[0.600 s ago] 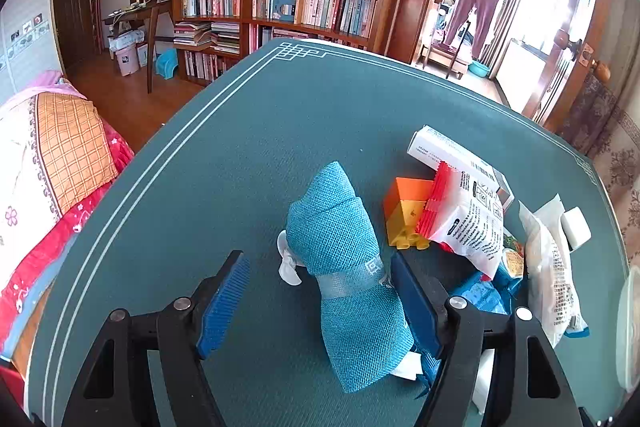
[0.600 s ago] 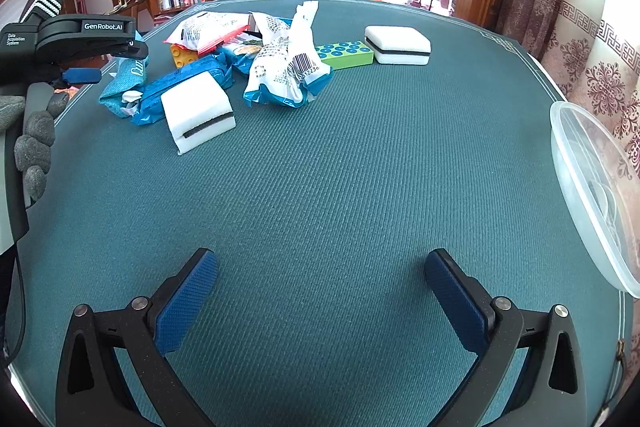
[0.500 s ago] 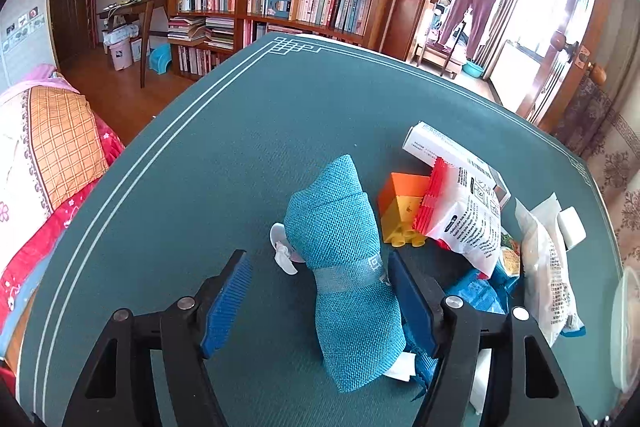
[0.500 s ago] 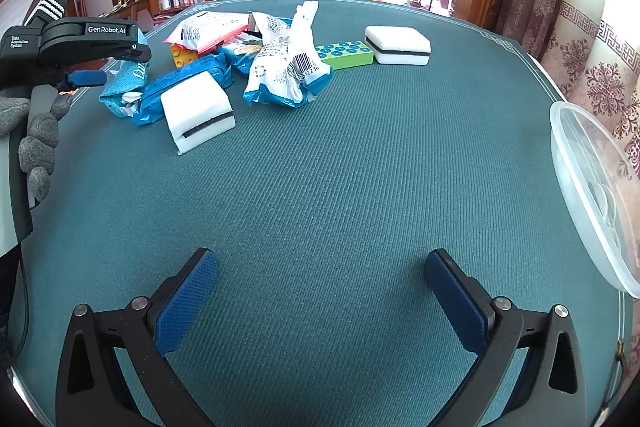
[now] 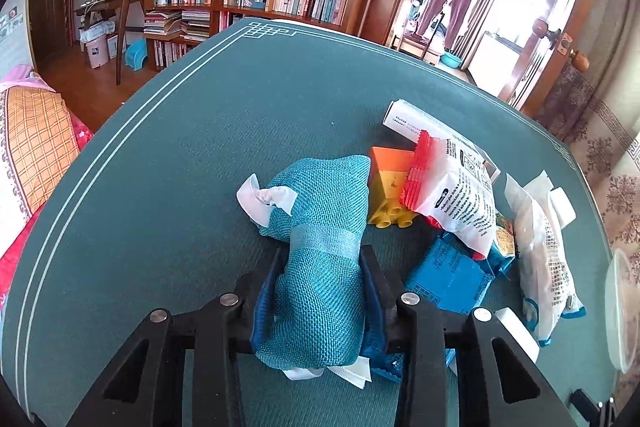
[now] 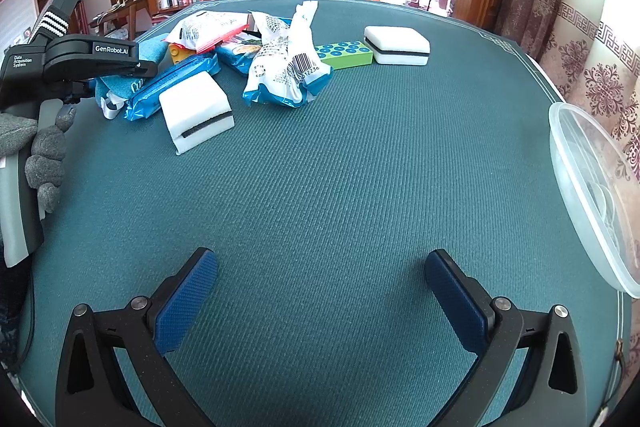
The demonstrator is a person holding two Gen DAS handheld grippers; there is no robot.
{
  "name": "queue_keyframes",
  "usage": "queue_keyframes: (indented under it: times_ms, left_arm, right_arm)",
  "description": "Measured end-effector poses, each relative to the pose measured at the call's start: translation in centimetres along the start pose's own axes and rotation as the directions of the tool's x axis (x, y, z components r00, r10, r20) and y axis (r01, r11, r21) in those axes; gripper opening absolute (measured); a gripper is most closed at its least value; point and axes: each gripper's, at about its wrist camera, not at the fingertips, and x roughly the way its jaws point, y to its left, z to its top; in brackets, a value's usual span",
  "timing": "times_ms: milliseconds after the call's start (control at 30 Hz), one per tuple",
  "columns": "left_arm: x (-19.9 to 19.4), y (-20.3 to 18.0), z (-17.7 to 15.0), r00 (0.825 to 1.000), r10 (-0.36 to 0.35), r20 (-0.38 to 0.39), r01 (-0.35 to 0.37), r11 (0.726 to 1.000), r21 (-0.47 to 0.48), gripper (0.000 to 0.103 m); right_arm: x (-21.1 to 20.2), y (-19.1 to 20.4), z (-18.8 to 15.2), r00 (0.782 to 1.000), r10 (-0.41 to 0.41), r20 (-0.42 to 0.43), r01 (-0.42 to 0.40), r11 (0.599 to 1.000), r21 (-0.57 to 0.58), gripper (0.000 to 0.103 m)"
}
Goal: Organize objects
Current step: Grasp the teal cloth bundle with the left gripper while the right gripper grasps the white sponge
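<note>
Left hand-held gripper (image 5: 320, 291) now clamped on teal pouch (image 5: 320, 227); right (image 6: 320, 303) agape, clear bowl (image 6: 592, 195) its view only.

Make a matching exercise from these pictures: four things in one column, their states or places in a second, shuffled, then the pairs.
Things:
1. teal woven pouch
2. right tool
3. clear plastic container
4. green studded block

States or places:
A. at the table's right edge, in the right wrist view
B. open above bare cloth
C. clamped in the left tool
D. lying against a white sponge

Pairs: 1-C, 2-B, 3-A, 4-D
</note>
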Motion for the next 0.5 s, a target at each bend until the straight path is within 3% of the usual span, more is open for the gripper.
queue_keyframes:
  times_ms: [300, 500]
  left_arm:
    - [-2.7, -0.1, 0.5, 0.993, 0.032, 0.11, -0.036, 0.999, 0.032, 0.039]
    - [-3.7, 1.2, 0.7, 0.988, 0.043, 0.149, -0.042, 0.999, -0.008, 0.039]
  right_arm:
    - [-0.3, -0.3, 0.2, 1.0, 0.012, 0.001, -0.012, 1.0, -0.001, 0.103]
    - [-0.8, 0.8, 1.3, 0.99, 0.139, 0.015, -0.139, 0.99, 0.038, 0.095]
